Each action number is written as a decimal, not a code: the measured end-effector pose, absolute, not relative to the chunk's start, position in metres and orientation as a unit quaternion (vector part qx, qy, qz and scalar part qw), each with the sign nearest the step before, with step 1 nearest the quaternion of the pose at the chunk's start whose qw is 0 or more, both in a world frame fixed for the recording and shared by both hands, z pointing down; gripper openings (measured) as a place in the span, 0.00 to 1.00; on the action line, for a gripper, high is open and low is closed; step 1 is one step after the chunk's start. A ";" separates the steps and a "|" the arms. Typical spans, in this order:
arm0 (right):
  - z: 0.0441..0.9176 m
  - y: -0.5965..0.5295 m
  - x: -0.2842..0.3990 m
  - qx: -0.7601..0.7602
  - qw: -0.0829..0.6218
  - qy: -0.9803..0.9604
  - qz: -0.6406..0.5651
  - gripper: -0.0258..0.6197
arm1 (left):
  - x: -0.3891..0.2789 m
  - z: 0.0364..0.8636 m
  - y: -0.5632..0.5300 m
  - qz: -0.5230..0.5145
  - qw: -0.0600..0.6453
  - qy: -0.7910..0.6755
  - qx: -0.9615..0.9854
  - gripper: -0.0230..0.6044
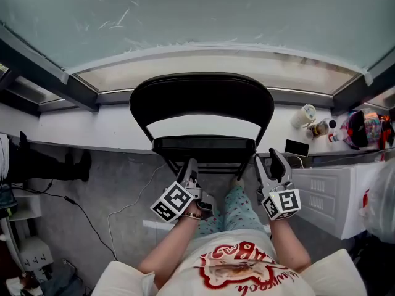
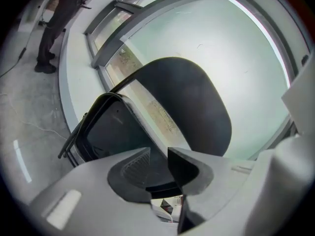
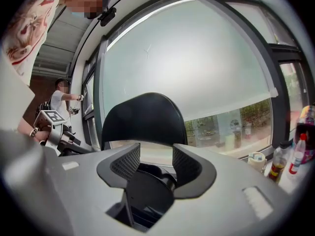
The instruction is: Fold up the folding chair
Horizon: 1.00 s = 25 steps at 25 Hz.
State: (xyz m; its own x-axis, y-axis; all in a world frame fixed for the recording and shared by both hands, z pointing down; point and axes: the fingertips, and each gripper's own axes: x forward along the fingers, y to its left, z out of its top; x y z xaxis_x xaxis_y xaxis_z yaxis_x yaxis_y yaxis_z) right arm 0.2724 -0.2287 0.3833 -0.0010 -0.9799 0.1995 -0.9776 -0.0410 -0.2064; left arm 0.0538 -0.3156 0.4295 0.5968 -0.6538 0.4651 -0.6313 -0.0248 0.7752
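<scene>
The black folding chair (image 1: 202, 97) faces the window, its seat (image 1: 203, 145) showing as a thin band under the rounded backrest. My left gripper (image 1: 187, 165) is at the seat's front left corner, and its jaws stand narrow with the dark seat edge (image 2: 160, 183) across the gap. My right gripper (image 1: 264, 164) is at the front right corner. Its jaws stand wide apart in the right gripper view, with the rounded seat corner (image 3: 147, 191) low between them, clear of the pads (image 3: 125, 162). The backrest (image 2: 197, 107) fills the middle of the left gripper view.
A white window ledge (image 1: 92, 128) runs behind the chair, carrying a cup (image 1: 303, 115), bottles (image 1: 321, 127) and a phone (image 1: 297, 147) at the right. A white cabinet (image 1: 327, 193) stands to the right. A cable (image 1: 92, 224) lies on the grey floor at the left. My legs (image 1: 237, 208) are just behind the seat.
</scene>
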 end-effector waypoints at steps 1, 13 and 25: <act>0.379 -0.228 0.267 -0.703 0.008 0.696 -0.143 0.37 | 0.056 0.422 -0.317 -0.005 0.511 -0.446 0.735 0.20; 0.339 -0.236 0.201 -0.642 0.030 0.758 -0.114 0.29 | 0.046 0.364 -0.321 0.007 0.375 -0.412 0.830 0.04; 0.264 -0.251 0.117 -0.596 0.051 0.800 -0.051 0.08 | 0.052 0.275 -0.299 0.000 0.205 -0.353 0.913 0.04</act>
